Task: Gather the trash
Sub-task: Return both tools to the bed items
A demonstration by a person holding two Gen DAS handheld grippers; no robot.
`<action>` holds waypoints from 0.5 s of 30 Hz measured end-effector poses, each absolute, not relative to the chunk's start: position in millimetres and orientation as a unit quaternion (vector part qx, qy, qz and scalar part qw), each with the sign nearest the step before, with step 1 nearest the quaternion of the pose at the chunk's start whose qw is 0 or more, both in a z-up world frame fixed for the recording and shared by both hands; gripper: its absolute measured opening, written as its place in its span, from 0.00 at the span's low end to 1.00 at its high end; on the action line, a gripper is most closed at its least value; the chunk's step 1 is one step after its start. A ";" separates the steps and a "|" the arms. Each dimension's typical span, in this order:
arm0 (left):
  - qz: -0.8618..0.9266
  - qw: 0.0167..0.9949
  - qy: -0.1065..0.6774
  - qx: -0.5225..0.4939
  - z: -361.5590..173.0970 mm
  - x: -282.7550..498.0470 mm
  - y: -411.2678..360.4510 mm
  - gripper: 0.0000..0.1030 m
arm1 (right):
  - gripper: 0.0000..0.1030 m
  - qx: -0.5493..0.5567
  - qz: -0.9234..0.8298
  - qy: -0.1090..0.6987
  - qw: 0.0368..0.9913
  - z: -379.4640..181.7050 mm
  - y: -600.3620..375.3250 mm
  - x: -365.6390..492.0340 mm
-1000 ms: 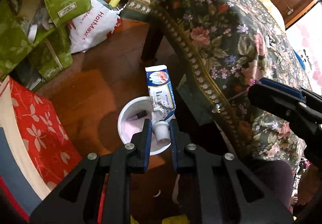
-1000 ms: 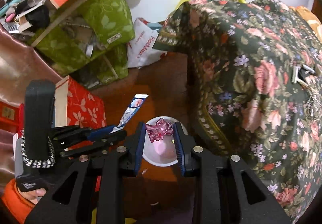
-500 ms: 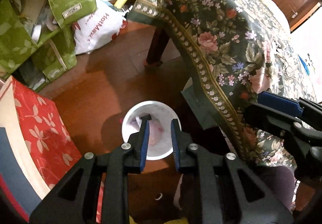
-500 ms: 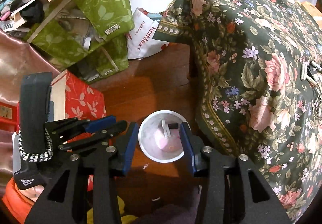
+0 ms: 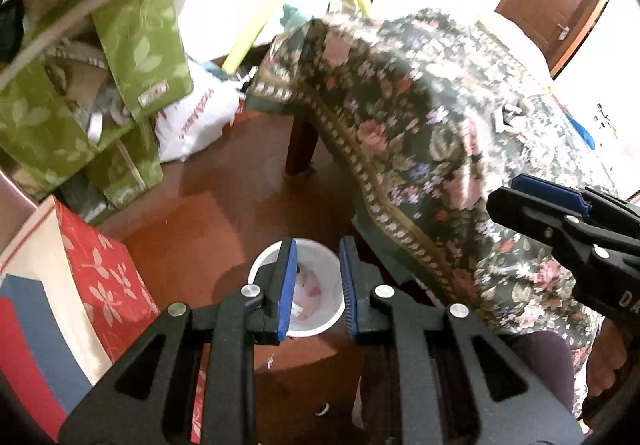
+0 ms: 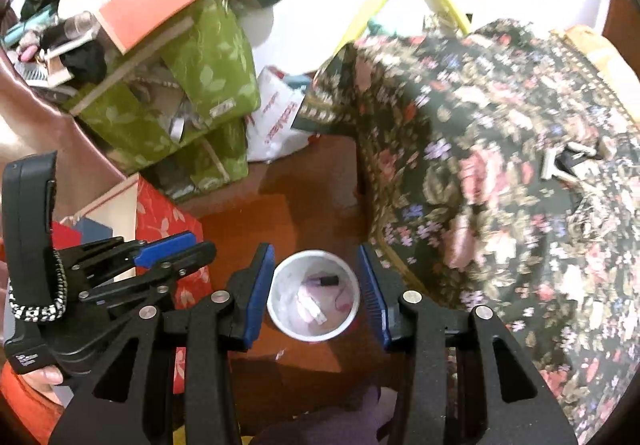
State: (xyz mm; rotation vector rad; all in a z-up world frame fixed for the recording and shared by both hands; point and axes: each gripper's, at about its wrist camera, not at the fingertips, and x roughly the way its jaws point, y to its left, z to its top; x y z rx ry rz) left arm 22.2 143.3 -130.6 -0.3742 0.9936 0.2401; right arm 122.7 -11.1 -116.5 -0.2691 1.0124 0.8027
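Note:
A small white trash bin point(image 5: 320, 319) stands on the brown wooden floor, right under both grippers. Inside it lie a white tube point(image 6: 311, 306), a pink wrapper point(image 6: 345, 301) and a small dark item point(image 6: 329, 280). My left gripper point(image 5: 318, 285) hangs above the bin with its jaws a narrow gap apart and nothing between them. To its right, my right gripper point(image 6: 317, 285) is open wider over the bin and also holds nothing. Each gripper shows in the other's view: the right gripper point(image 5: 504, 191) at the right edge, the left gripper point(image 6: 202, 243) at the left.
A table under a dark floral cloth point(image 5: 420, 133) fills the right side, with its leg point(image 5: 300, 149) behind the bin. A red floral box point(image 5: 100, 269) stands close on the left. Green bags point(image 6: 200, 85) and a white plastic bag point(image 5: 196, 125) are piled behind. Small scraps point(image 5: 270, 363) lie on the floor.
The left gripper let go of the toothpaste tube and the right gripper dropped the pink wrapper; both now lie in the bin. Both grippers rose, so the bin looks smaller.

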 end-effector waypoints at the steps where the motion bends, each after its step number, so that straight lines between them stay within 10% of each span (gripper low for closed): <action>1: 0.114 0.860 0.466 -0.172 -123.1 22.4 139.3 0.19 | 0.38 -0.123 0.370 0.463 0.796 -110.9 -16.5 122.8; 15: 0.093 0.900 0.408 -0.124 -58.6 53.0 71.2 0.39 | 0.38 -0.084 0.320 0.391 0.859 -59.4 -103.0 142.6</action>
